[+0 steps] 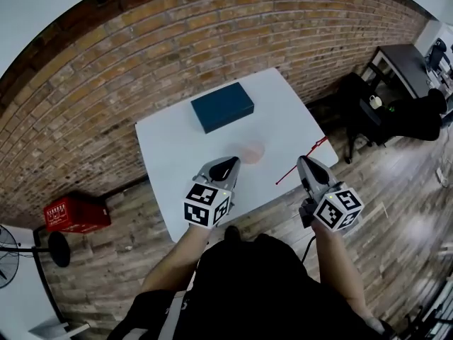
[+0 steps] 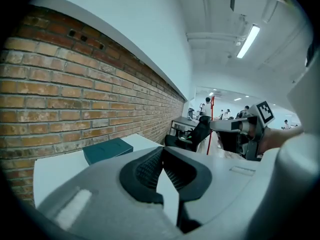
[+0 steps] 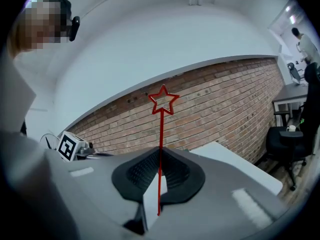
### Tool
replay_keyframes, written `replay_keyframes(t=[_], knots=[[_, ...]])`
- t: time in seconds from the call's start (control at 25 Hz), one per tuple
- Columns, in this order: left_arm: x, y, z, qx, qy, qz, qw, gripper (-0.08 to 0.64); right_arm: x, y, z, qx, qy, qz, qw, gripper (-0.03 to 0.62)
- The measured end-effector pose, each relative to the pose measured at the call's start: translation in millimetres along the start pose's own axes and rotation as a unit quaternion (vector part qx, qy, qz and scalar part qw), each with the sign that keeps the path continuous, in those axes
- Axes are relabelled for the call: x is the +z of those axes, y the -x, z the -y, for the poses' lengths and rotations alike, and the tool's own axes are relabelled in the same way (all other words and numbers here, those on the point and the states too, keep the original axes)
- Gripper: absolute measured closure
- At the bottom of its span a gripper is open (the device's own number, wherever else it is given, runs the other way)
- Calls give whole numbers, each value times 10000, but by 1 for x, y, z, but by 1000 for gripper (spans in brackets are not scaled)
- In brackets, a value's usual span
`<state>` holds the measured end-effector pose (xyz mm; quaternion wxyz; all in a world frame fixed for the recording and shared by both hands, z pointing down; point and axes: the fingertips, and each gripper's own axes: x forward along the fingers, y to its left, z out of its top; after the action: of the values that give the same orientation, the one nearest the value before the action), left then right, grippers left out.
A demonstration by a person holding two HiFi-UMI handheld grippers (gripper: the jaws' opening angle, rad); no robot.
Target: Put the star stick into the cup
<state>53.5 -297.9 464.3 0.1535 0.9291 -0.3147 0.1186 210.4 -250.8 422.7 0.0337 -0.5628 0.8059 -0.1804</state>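
My right gripper (image 3: 160,156) is shut on the thin red star stick (image 3: 161,129). The stick stands up from between the pads, and its outlined star (image 3: 163,100) shows against the brick wall. In the head view the right gripper (image 1: 306,163) holds the stick (image 1: 290,172) slanted over the table's right edge. A pale pink translucent cup (image 1: 251,151) stands on the white table (image 1: 170,161), left of the stick. My left gripper (image 1: 225,166) hovers just in front and to the left of the cup. Its jaws meet with nothing between them in the left gripper view (image 2: 162,154).
A dark blue box (image 1: 221,107) lies at the table's far side, also seen as the box (image 2: 107,149). A brick wall (image 1: 106,69) runs behind the table. A red crate (image 1: 74,213) sits on the wooden floor to the left, and a black chair (image 1: 361,112) and desk stand to the right.
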Motion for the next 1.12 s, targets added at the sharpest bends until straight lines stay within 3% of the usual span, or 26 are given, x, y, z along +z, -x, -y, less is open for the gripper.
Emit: replay_keyframes(t=[0.32,0.8,1.12], knots=[[-10,-5,-33,-23,121,-100,9999,555,-2,-41,-6,-1,52,-134,9999,583],[0,-46,-68,463,293,-238,9982,555,15,-109,37,415,-16,-279,9988,583],[-18,-50,-83,869,588,-429,9936,555,-7,-151,53,753,-134,-635,9950,583]])
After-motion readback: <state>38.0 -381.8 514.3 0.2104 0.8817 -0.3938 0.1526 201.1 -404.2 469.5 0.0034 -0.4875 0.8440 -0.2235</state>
